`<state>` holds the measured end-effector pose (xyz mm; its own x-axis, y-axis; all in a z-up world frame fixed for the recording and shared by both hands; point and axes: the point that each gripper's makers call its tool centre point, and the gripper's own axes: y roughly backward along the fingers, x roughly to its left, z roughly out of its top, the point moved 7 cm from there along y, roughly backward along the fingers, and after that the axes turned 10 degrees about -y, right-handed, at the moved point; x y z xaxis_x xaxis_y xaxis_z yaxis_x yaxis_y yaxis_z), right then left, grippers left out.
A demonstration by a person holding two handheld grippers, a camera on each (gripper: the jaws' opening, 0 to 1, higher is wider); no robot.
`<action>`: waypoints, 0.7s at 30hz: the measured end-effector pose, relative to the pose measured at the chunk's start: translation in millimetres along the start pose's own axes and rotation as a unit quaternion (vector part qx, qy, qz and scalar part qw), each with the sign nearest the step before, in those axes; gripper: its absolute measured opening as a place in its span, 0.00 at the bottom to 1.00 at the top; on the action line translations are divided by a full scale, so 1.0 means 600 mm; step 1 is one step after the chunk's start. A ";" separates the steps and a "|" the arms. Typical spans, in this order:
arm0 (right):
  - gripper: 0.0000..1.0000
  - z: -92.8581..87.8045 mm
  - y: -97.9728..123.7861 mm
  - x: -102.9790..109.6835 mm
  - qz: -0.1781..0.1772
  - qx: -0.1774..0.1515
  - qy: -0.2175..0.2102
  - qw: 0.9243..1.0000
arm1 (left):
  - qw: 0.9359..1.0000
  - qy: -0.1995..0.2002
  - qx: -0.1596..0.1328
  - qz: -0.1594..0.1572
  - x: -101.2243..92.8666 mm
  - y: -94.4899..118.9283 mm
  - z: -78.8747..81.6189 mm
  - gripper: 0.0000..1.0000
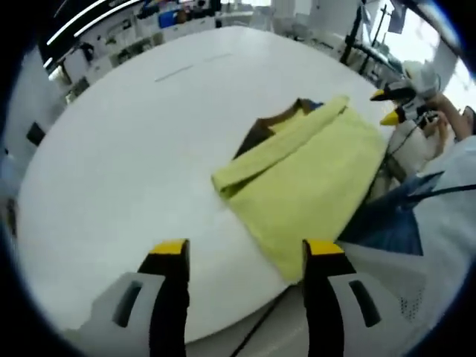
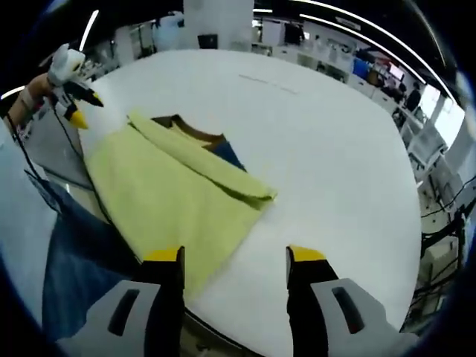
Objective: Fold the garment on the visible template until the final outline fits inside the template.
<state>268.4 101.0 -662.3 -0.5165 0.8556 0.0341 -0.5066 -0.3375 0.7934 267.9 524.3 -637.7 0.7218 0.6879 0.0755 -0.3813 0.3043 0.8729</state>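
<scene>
In the left gripper view the yellow garment (image 1: 312, 186) lies right of centre on the white round table (image 1: 126, 141), folded into a rough rectangle with a rolled flap running diagonally along its upper-left side. A brown and blue patch (image 1: 260, 130) shows just beyond that flap, touching it; whether it is the template or part of the garment I cannot tell. The left gripper (image 1: 245, 256) sits at the bottom of the frame, jaws spread wide with nothing between them, the right jaw tip overlapping the near corner of the cloth in the picture, though contact is not clear. In the right gripper view the garment (image 2: 163, 193) fills the left-centre, its near edge reaching the table rim at lower left, and the right gripper (image 2: 234, 260) at the bottom is likewise spread and empty, its left jaw near the cloth. The left gripper (image 2: 71, 97) shows small at the upper left of that view, and the right one (image 1: 394, 104) at the upper right of the other. The main risk, as I judge it, is the near edge: it lies at or over the rim, so a careless tug toward the person could drag the garment off the table. Pinching only the top layer could also undo the rolled flap, widening the outline instead of shrinking it.
</scene>
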 end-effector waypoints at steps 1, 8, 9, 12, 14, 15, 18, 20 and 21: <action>0.59 0.002 0.000 0.000 -0.001 0.000 0.001 1.000 | 1.000 -0.004 0.003 0.002 0.000 0.001 0.000 0.61; 0.76 0.018 0.000 -0.002 -0.004 -0.010 0.014 1.000 | 1.000 -0.015 -0.006 0.002 0.001 0.001 0.007 0.76; 0.78 0.019 0.000 -0.002 -0.006 -0.010 0.016 1.000 | 1.000 -0.016 -0.007 0.002 0.001 0.001 0.008 0.76; 0.83 0.026 0.000 -0.004 -0.009 -0.014 0.022 1.000 | 1.000 -0.024 -0.005 0.001 0.003 0.001 0.010 0.78; 0.87 0.031 0.001 -0.005 -0.009 -0.017 0.024 1.000 | 1.000 -0.028 -0.006 0.002 0.005 0.003 0.013 0.80; 0.90 0.033 0.002 -0.005 -0.011 -0.018 0.025 0.999 | 1.000 -0.029 -0.008 0.004 0.005 0.004 0.014 0.84; 0.95 0.036 0.001 -0.005 -0.011 -0.020 0.037 0.999 | 0.999 -0.032 -0.021 -0.003 0.003 0.005 0.022 0.91; 0.97 0.037 0.000 -0.004 -0.007 -0.017 0.040 0.999 | 0.999 -0.034 -0.022 -0.004 0.002 0.005 0.023 0.91; 0.98 0.037 -0.001 -0.003 -0.004 -0.016 0.041 0.999 | 0.999 -0.036 -0.020 -0.004 0.003 0.005 0.023 0.92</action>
<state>284.9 108.2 -649.4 -0.5659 0.8241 -0.0226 -0.5327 -0.3446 0.7730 275.9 517.2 -628.6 0.7638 0.6370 0.1039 -0.3969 0.3367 0.8539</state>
